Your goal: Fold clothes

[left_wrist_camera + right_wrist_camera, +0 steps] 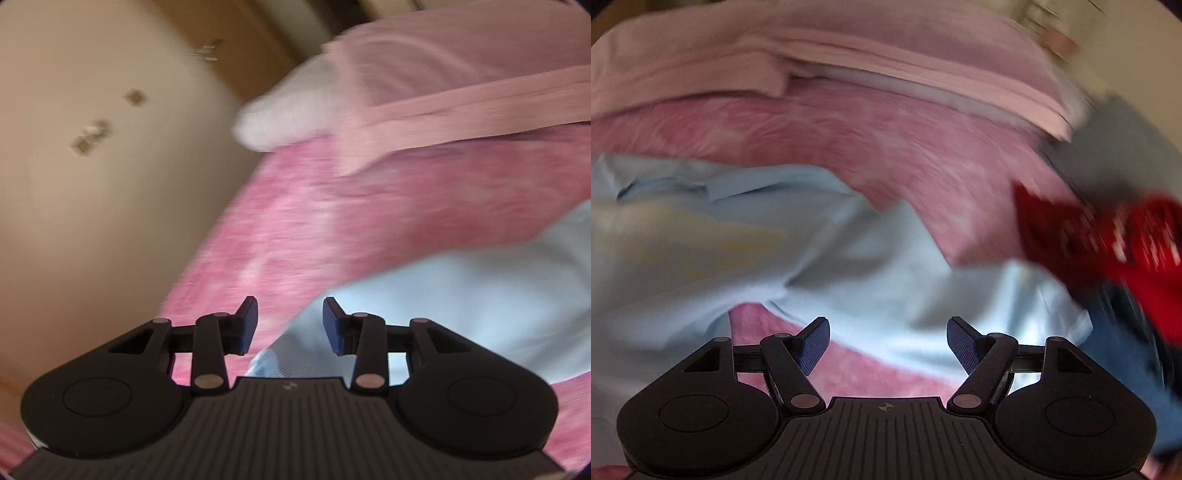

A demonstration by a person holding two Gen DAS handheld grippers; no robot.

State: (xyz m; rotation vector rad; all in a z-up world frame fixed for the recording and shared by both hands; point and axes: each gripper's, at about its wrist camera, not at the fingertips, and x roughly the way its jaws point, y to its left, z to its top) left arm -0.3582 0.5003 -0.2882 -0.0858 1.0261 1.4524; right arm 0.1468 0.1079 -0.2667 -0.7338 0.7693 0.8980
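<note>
1. One pale blue shirt [849,266] lies spread and creased on a pink mottled bedspread [886,147]; in the right wrist view it fills the middle and left of the frame, and a faint yellow print shows on its left part.
2. In the left wrist view the same blue shirt [461,306] sits at lower right, with its nearest edge under the fingers.
3. Left gripper [290,321]: fingers spread with a clear gap, nothing between them, poised above the edge of the shirt and the bedspread [295,221]; whether they touch the cloth cannot be told.
4. Right gripper [888,345]: fingers spread wide, holding nothing, above the shirt's near edge.
5. A folded light pink garment [849,48] lies on the bedspread beyond the shirt; in the left wrist view it appears at upper right [461,81], with a white pillow [291,114] just beside it.
6. A red cloth with white marks [1108,236] lies to the right of the shirt, with dark blue fabric [1126,350] below it and grey fabric [1115,147] above; all are blurred.
7. A beige floor [92,203] runs along the left edge of the bed.
</note>
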